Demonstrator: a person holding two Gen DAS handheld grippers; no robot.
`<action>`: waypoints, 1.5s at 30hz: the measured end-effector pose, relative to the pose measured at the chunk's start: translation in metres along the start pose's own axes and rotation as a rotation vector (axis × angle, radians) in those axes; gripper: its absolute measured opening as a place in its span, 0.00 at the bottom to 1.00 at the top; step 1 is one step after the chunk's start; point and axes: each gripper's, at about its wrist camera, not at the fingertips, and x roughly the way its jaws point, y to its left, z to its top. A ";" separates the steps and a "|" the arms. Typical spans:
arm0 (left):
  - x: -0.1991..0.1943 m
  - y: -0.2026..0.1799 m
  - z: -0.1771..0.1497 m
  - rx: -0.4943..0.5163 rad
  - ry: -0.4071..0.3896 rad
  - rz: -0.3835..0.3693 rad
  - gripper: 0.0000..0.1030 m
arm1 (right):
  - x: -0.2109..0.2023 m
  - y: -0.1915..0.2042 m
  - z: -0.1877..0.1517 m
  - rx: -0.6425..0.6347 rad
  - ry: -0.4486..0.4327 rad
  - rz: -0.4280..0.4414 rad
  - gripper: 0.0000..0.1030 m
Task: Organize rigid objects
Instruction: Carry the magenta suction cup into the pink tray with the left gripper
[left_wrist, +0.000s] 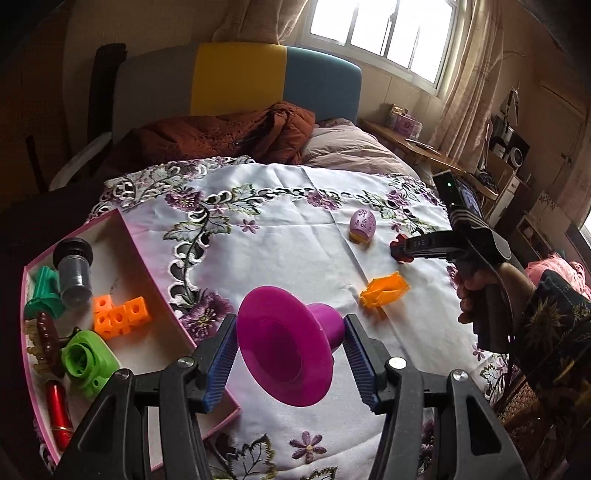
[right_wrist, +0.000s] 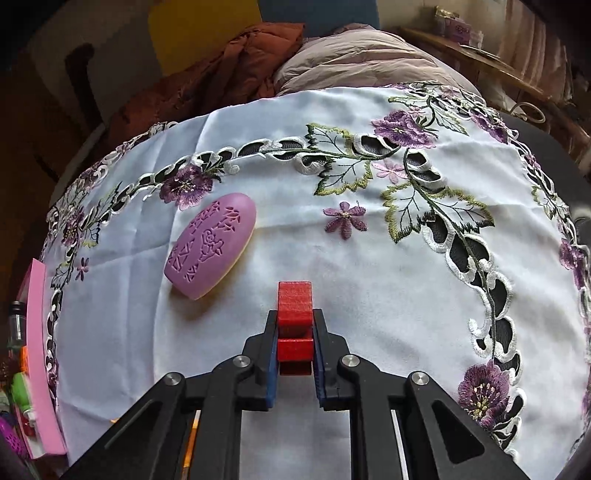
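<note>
Two grippers, both busy: the left gripper (left_wrist: 291, 356) clamps a magenta funnel (left_wrist: 286, 345) above the cloth (left_wrist: 295, 206), right beside the pink box (left_wrist: 127, 236). Right gripper (right_wrist: 295, 341) pinches a red block (right_wrist: 294, 325) near the purple egg (right_wrist: 211, 244).

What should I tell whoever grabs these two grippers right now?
Left gripper: shut on the magenta funnel, lifted beside the pink box.
Right gripper: shut on the red block, low over the tablecloth.
Done: orange cubes, green piece, grey cylinder and red tube sit in the box.
Left: box both held pieces, then the purple egg and orange piece.
</note>
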 end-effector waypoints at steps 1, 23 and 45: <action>-0.002 0.003 0.001 -0.008 -0.003 0.008 0.56 | -0.001 0.001 -0.001 -0.002 -0.007 -0.002 0.15; -0.036 0.068 -0.018 -0.156 -0.012 0.102 0.56 | 0.001 0.024 -0.007 -0.165 -0.052 -0.117 0.15; -0.009 0.195 0.020 -0.482 -0.012 0.122 0.55 | 0.002 0.031 -0.006 -0.227 -0.052 -0.154 0.15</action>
